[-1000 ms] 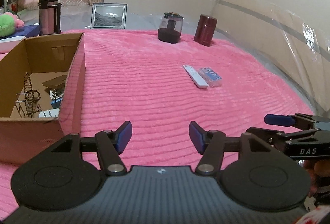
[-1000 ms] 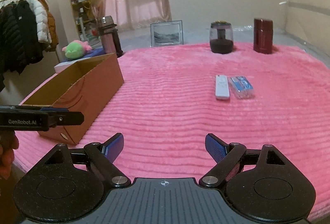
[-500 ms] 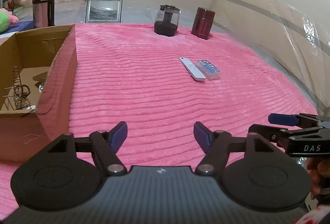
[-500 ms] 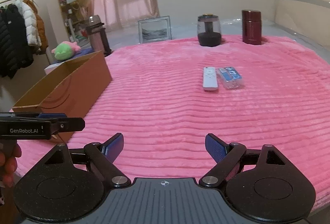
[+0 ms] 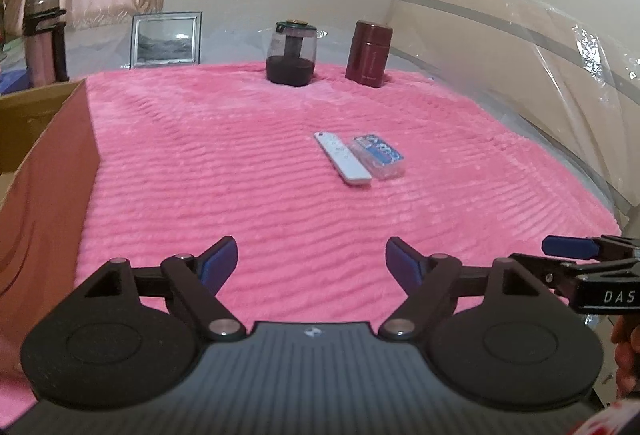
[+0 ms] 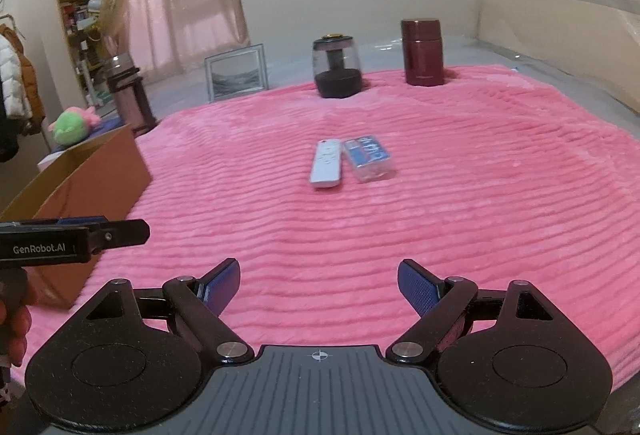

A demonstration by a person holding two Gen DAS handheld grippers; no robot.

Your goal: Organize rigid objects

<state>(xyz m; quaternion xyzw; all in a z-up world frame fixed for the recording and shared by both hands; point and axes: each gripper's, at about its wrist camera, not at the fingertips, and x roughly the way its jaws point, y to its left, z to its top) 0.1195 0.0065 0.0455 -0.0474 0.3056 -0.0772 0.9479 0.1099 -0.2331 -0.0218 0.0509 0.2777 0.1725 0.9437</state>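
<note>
A white remote (image 5: 343,163) (image 6: 327,168) lies on the pink blanket beside a clear box with a blue label (image 5: 378,156) (image 6: 369,158), the two side by side near the middle. My left gripper (image 5: 312,265) is open and empty, low over the blanket's near part, well short of them. My right gripper (image 6: 319,281) is open and empty, also short of them. The right gripper shows at the right edge of the left wrist view (image 5: 592,267); the left gripper shows at the left edge of the right wrist view (image 6: 76,237). A cardboard box (image 5: 48,171) (image 6: 80,187) stands at the left.
At the blanket's far edge stand a glass jar with a dark base (image 5: 293,53) (image 6: 338,67), a maroon canister (image 5: 370,53) (image 6: 422,53) and a framed picture (image 5: 166,39) (image 6: 237,73). A steel flask (image 5: 42,37) stands far left. Plastic-wrapped headboard (image 5: 520,67) at right.
Both grippers have moved forward and to the right over the blanket, toward the remote and clear box. The cardboard box has slid toward the left edge of both views. The jaws stay open.
</note>
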